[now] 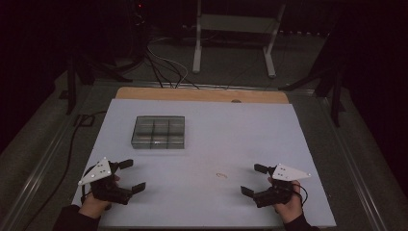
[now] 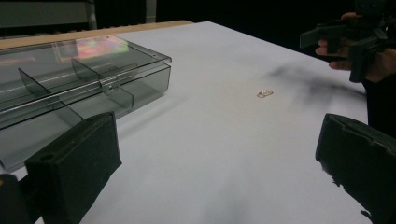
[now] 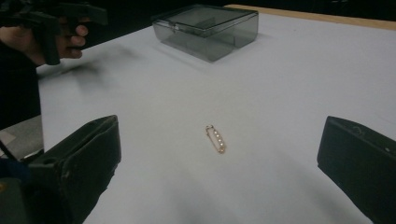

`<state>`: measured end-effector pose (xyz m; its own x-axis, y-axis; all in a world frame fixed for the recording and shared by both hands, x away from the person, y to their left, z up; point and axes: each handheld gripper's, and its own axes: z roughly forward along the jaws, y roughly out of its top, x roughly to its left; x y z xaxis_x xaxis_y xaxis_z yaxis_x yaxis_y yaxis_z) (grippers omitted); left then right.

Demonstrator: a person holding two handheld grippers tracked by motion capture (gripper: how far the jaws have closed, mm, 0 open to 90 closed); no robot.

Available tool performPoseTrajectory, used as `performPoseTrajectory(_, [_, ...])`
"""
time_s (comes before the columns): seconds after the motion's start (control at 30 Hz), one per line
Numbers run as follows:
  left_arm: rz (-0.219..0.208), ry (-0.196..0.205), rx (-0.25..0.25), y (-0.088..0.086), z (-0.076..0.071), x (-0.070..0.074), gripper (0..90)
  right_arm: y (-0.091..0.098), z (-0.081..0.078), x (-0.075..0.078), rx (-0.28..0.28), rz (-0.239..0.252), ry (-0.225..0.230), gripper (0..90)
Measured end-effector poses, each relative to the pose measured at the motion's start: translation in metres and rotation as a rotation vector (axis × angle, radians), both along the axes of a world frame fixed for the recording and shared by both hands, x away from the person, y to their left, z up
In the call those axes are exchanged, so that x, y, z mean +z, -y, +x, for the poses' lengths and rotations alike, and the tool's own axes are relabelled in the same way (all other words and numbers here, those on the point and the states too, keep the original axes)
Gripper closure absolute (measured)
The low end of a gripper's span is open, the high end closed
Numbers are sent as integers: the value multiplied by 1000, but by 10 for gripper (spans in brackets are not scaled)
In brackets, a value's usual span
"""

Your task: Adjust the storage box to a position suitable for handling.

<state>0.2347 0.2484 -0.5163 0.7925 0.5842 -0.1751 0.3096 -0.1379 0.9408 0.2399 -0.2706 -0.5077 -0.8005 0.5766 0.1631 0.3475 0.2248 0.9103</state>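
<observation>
A small gold pin with pearls [image 3: 216, 139] lies flat on the white table sheet [image 1: 216, 144], between the two grippers; the high view has the pin [image 1: 222, 175] near the front centre, and the left gripper view has the pin [image 2: 265, 93] farther off. A smoky clear plastic box with compartments [image 1: 159, 132], lid closed, sits left of centre toward the back; the box [image 2: 70, 88] is close to my left gripper and the box [image 3: 208, 28] lies far from my right one. My left gripper [image 1: 132, 175] is open at the front left. My right gripper [image 1: 254, 179] is open at the front right, with the pin ahead of its jaws.
A wooden table edge [image 1: 202, 94] runs behind the white sheet. Beyond it stand a white metal frame [image 1: 235, 33] and cables on the dark floor [image 1: 163, 62]. Dark stands flank the table on both sides.
</observation>
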Motion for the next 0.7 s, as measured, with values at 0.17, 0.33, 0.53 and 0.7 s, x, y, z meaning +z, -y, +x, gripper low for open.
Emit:
performPoseTrajectory(0.17, [-5, 6, 5, 0, -1, 1, 9, -2, 0, 1, 20, 5, -24, 0])
performPoseTrajectory(0.33, [-20, 2, 7, 0, 0, 1, 9, -4, 1, 7, 29, 35, -36, 0])
performPoseTrajectory(0.53, [-20, -3, 7, 0, -2, 1, 9, -19, 6, 18, 69, 14, -29, 0])
performPoseTrajectory(0.7, [-21, -2, 15, -2, -2, 1, 9, -35, 13, 26, 95, 6, -3, 0])
